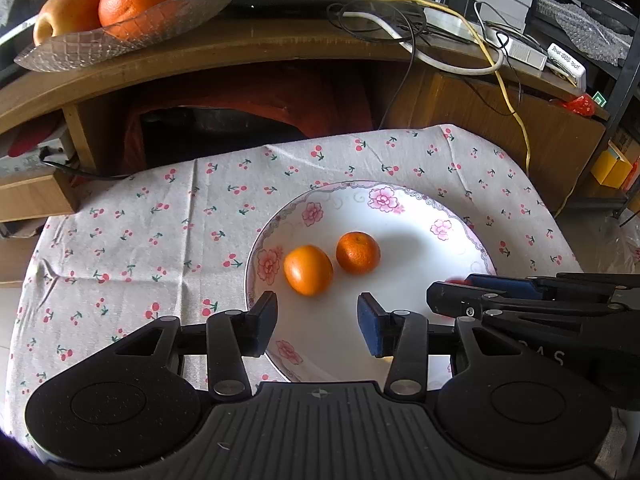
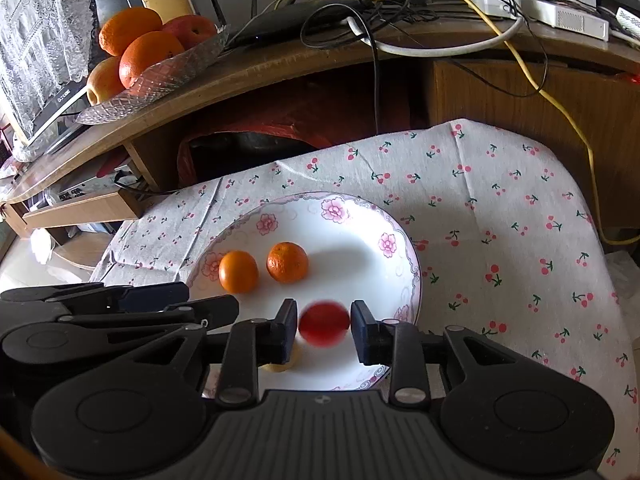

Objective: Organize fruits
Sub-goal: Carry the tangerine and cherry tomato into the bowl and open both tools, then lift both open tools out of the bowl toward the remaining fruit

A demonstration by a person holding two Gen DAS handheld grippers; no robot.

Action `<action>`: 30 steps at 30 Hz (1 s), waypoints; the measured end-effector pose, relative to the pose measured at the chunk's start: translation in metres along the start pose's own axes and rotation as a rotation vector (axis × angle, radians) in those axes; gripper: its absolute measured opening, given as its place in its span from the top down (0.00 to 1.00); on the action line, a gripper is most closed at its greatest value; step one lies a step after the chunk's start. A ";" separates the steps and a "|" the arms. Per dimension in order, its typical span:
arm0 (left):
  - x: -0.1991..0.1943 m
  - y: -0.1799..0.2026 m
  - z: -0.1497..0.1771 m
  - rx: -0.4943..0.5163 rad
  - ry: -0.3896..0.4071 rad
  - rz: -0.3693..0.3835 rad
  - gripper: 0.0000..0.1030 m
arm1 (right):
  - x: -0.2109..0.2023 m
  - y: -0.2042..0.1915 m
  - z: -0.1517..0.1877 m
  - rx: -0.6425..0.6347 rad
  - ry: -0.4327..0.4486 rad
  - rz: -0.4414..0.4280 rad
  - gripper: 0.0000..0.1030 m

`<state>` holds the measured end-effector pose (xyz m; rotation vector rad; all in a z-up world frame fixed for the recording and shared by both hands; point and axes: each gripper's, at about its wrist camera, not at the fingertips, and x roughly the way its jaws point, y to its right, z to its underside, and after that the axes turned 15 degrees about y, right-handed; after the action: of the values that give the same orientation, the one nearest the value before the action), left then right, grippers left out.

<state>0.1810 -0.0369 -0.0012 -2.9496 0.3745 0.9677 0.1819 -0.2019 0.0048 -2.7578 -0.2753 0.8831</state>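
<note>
Right in the middle sat a white plate with pink flowers round its rim. On it lay two small orange fruits, close together but not touching: a smooth one on the left and a bumpy one on the right. Nearer the front of the plate was a little red fruit, round and blurry. It sat between the two fingers of the right tongs. The fingers stood just beside it, one on each side, with a thin gap showing, so I could not tell if they had hold of it. A bit of something pale yellow peeked out under the left finger.

The left tongs were over the near edge of the plate, open wide, with nothing in them. The smooth orange fruit lay just past their tips.

Under the plate was a white cloth with little red cherries on it. Behind that stood a brown wooden desk. On the desk's left end was a glass dish piled with big oranges and apples. Further right lay a tangle of black, white and yellow wires.
</note>
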 end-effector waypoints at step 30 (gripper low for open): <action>-0.043 0.000 0.012 0.024 0.011 0.008 0.47 | -0.037 -0.020 0.010 -0.061 0.004 0.002 0.69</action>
<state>0.1405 -0.0267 0.0139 -2.9356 0.3950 0.9419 0.1445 -0.1904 0.0221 -2.8157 -0.3040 0.8835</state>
